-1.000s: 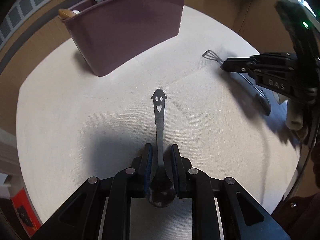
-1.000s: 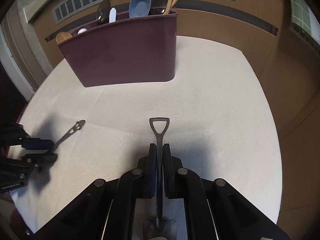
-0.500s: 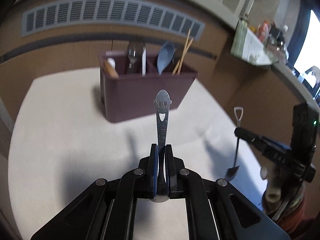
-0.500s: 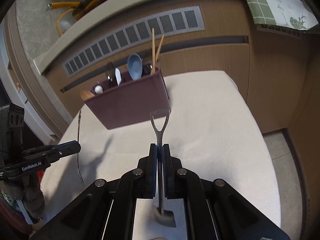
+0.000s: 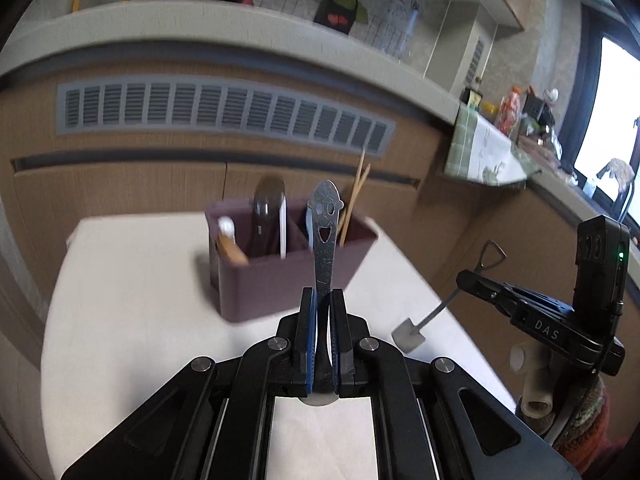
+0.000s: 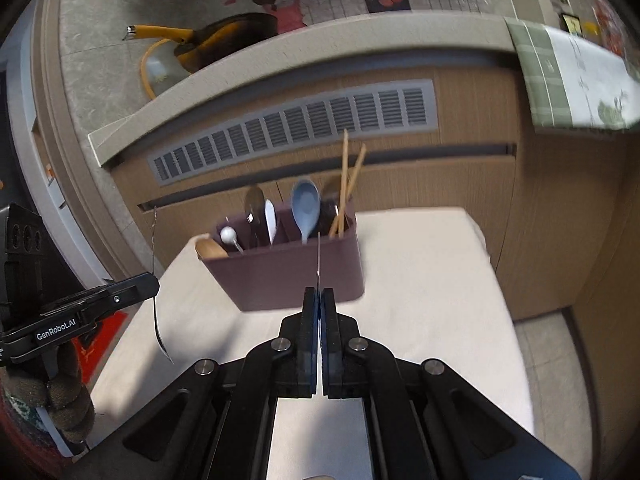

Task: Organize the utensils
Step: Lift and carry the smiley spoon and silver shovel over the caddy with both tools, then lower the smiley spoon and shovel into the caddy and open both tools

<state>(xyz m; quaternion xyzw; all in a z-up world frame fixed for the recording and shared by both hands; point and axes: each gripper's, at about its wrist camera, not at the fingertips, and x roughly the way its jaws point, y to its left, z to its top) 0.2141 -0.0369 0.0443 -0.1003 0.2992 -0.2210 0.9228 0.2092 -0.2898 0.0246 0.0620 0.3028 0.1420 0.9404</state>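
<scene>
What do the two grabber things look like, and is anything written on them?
Both are black, with scissor-like linkage bars, silver rivets and blue pads inside the fingers. The left gripper says "GenRobot.AI" in white; the right gripper says "DAS" and has a black box with a small green light. Knitted sleeves show beneath each.
</scene>
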